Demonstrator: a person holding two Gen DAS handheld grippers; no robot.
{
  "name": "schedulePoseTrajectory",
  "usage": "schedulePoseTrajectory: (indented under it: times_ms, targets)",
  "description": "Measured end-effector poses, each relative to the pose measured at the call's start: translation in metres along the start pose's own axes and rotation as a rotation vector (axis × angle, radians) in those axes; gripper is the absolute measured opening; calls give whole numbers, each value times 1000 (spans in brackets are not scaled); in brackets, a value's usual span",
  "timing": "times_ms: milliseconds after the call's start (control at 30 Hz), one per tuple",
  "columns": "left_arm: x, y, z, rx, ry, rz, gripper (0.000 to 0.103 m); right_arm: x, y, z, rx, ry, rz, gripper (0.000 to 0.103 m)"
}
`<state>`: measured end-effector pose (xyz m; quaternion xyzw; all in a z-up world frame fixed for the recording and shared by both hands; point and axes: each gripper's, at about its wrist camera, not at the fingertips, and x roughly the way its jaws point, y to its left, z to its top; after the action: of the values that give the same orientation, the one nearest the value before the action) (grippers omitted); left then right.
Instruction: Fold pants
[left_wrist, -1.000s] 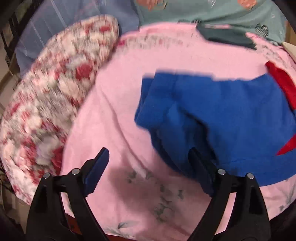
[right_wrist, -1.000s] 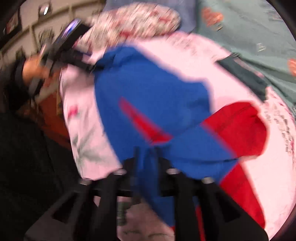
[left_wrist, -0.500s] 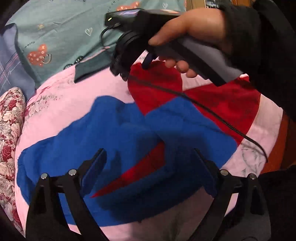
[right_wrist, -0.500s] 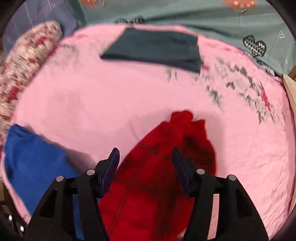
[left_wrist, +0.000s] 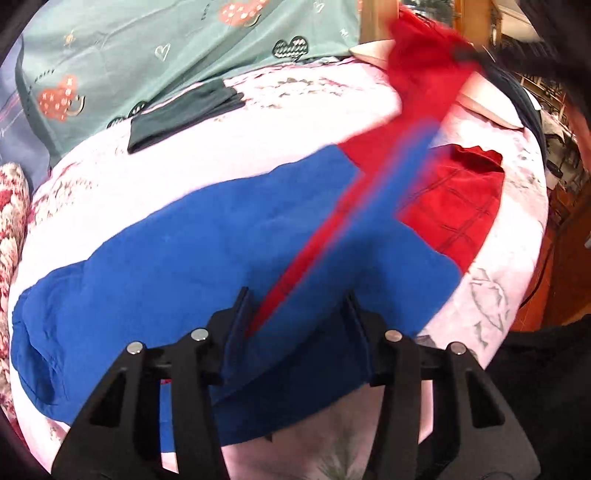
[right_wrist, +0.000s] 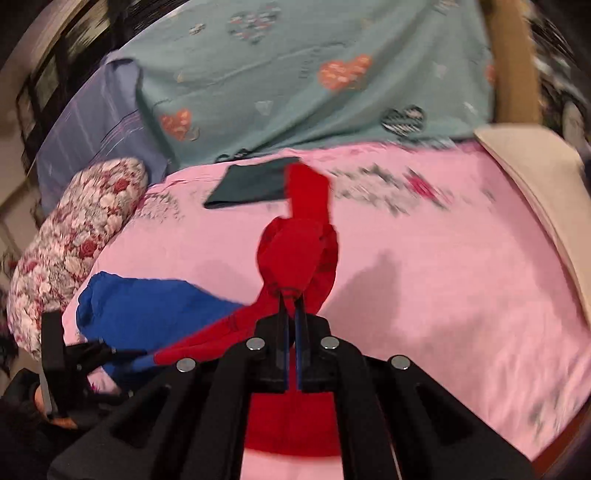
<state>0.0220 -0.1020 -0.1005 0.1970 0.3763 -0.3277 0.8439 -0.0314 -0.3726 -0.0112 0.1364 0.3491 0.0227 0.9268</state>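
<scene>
Two grippers work the pants (left_wrist: 192, 251): our right fingers (right_wrist: 291, 314) pinch the red end shut, our left fingers (left_wrist: 295, 325) half-closed around blue cloth; next, carry red over blue.

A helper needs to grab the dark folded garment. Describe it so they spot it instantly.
Start at the pink bedsheet and look to its far edge, where the green heart-print blanket begins. The dark folded cloth lies flat there, the only dark green piece, unlike the red-and-blue pants.
</scene>
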Motion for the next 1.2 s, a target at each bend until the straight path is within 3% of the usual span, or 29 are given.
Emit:
schedulePoseTrajectory:
  times_ms: [167, 233, 300, 367, 400, 533, 600, 733, 833, 900, 967, 1000, 1033, 1133, 1200]
  targets:
    - [7, -8, -4, 23, 36, 13, 51, 21, -44, -94, 186, 43, -17, 3]
    - [6, -10, -3, 28, 34, 28, 52, 23, -49, -107, 229, 45, -18, 13]
    - [3, -10, -5, 23, 28, 31, 49, 16, -47, -107, 219, 19, -11, 35]
    - [0, -6, -6, 0, 27, 20, 32, 4, -45, -99, 207, -31, -21, 51]
    - [-2, -4, -8, -13, 26, 11, 25, -2, -46, -95, 218, -54, -19, 53]
    - [-4, -3, -10, -18, 23, -1, 20, 5, -63, -85, 282, -18, -72, 49]
    - [-9, -4, -9, -11, 14, -7, 16, 16, -67, -89, 280, 20, -76, 18]
    - [-27, -4, -9, 14, -7, -22, 16, 4, -66, -95, 239, -31, -67, 17]
    - [-14, -8, -22, 41, 69, -48, 16, 11, -70, -101, 244, 22, -74, 17]
    - [-16, -11, -29, 60, 46, -31, 16, 18, -71, -106, 242, 50, -85, 18]
    - [-21, -10, -26, 40, 49, -38, 26, 17, -71, -107, 247, 44, -82, 26]
    - [-24, -9, -25, 31, 46, -49, 60, 15, -70, -105, 250, 38, -76, 30]
    - [-31, -9, -24, 28, 27, -47, 85, 11, -69, -103, 247, 26, -83, 34]
    - [-64, -13, -19, 55, -72, -54, 86, -11, -69, -96, 236, -48, -137, 45]
    - [-79, -11, -15, 51, -133, -50, 93, -23, -73, -93, 255, -87, -158, 67]
